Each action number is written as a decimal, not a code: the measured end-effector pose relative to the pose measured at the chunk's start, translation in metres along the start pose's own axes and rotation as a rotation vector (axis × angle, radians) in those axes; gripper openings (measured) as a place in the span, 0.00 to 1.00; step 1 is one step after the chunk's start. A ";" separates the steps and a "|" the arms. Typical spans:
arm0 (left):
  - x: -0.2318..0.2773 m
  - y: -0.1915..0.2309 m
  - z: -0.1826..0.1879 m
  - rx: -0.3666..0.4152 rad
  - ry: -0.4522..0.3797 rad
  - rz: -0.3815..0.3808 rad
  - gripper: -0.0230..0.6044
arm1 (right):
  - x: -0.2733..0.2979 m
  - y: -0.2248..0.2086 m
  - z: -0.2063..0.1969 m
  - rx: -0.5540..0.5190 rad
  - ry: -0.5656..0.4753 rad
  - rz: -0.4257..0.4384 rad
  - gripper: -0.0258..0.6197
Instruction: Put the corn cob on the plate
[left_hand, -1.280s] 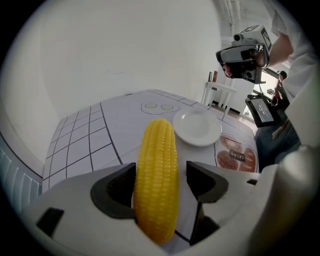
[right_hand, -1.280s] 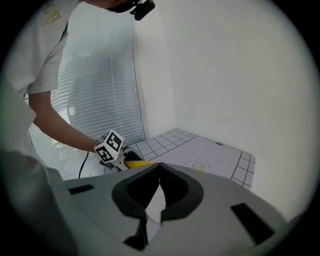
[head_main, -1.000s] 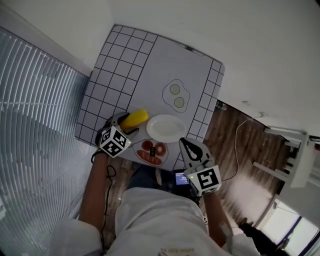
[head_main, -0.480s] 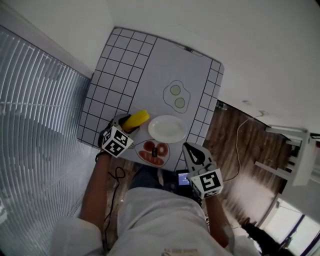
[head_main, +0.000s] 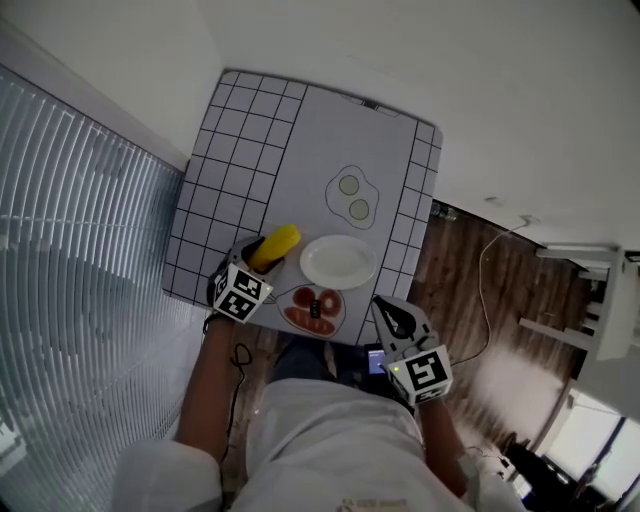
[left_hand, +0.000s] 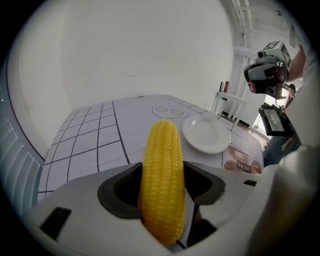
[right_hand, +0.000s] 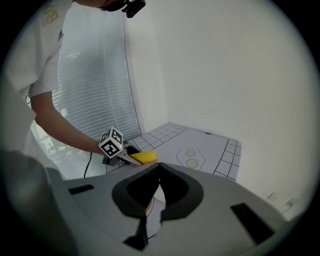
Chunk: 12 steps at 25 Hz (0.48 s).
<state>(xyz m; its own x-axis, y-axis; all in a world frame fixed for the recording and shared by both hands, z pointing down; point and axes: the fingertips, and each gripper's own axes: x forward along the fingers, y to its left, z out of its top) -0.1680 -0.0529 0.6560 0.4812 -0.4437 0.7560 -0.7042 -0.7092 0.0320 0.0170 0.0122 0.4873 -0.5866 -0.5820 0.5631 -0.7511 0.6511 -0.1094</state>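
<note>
A yellow corn cob (head_main: 275, 247) lies near the front left of the grid-marked table (head_main: 240, 140), just left of a white plate (head_main: 338, 261). My left gripper (head_main: 262, 262) straddles the cob's near end. In the left gripper view the cob (left_hand: 161, 175) fills the gap between the jaws, which are closing, and both dark pads (left_hand: 120, 192) lie against its sides. The plate (left_hand: 206, 135) is ahead to the right and bare. My right gripper (head_main: 385, 305) hovers off the table's front edge, shut and empty (right_hand: 159, 167); from there I see the cob (right_hand: 144, 157).
A flat picture of sliced sausage (head_main: 312, 308) lies at the front edge below the plate. A fried-egg drawing (head_main: 352, 195) marks the table's middle. Window blinds (head_main: 80, 250) run along the left, wooden floor (head_main: 470, 290) on the right.
The left gripper's jaws have drawn in around the corn cob, which stays on the table. The right gripper has drifted slightly right along the table's front edge.
</note>
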 end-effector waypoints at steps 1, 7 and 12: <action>0.000 0.000 -0.001 0.003 0.002 0.000 0.45 | -0.001 0.002 -0.001 0.001 0.001 -0.001 0.05; 0.000 0.001 -0.001 -0.010 0.023 0.006 0.45 | 0.002 0.009 -0.007 0.011 0.014 0.009 0.05; 0.000 0.000 -0.003 -0.009 0.031 0.002 0.44 | 0.001 0.012 -0.005 0.007 0.004 0.009 0.05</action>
<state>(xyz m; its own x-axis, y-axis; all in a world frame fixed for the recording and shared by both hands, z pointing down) -0.1698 -0.0511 0.6584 0.4634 -0.4282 0.7758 -0.7099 -0.7034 0.0358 0.0091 0.0220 0.4908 -0.5920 -0.5741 0.5656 -0.7478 0.6530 -0.1200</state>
